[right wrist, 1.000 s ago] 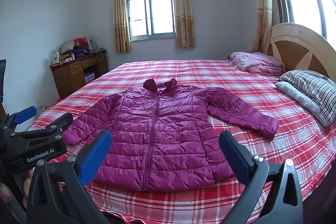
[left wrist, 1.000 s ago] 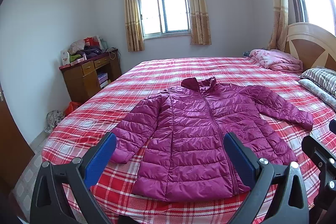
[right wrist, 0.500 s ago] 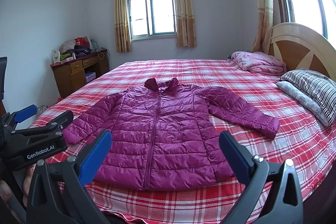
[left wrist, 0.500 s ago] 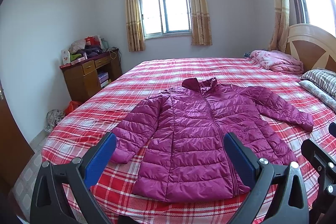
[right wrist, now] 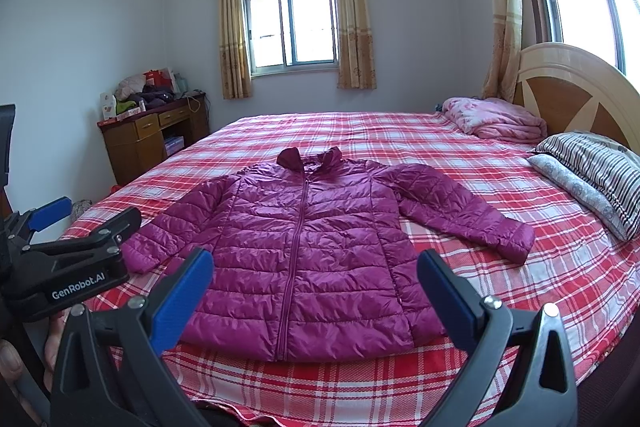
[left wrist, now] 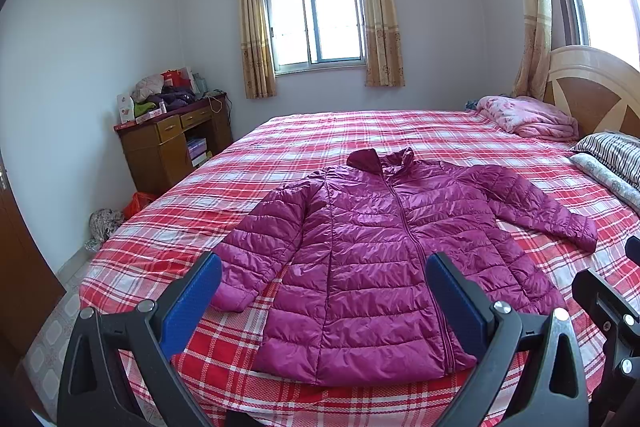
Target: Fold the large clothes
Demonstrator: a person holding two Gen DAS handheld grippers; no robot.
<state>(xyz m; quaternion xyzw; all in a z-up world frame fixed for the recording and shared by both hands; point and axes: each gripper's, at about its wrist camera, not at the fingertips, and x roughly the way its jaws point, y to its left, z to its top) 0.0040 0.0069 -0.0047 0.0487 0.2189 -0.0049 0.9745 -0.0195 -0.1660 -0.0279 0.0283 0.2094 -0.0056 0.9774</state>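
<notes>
Since the earlier frames, both views have shifted only slightly; the magenta quilted puffer jacket (left wrist: 384, 259) has not moved. It lies flat, zipped, front up, sleeves spread, on the red plaid bedspread (left wrist: 360, 131) near the foot edge.

The left gripper (left wrist: 322, 297) is released, its 2 blue pads spread wide above the hem, holding nothing. The right gripper (right wrist: 314, 293) is equally spread and unloaded.

Hidden or cut off: the jacket's underside, the bed frame below the bedspread, and each gripper's base.

View differences: the right wrist view shows the left gripper's labelled body at its left edge and more of the striped pillow (right wrist: 596, 163). The left wrist view shows floor clutter beside the wooden desk (left wrist: 168, 143).
</notes>
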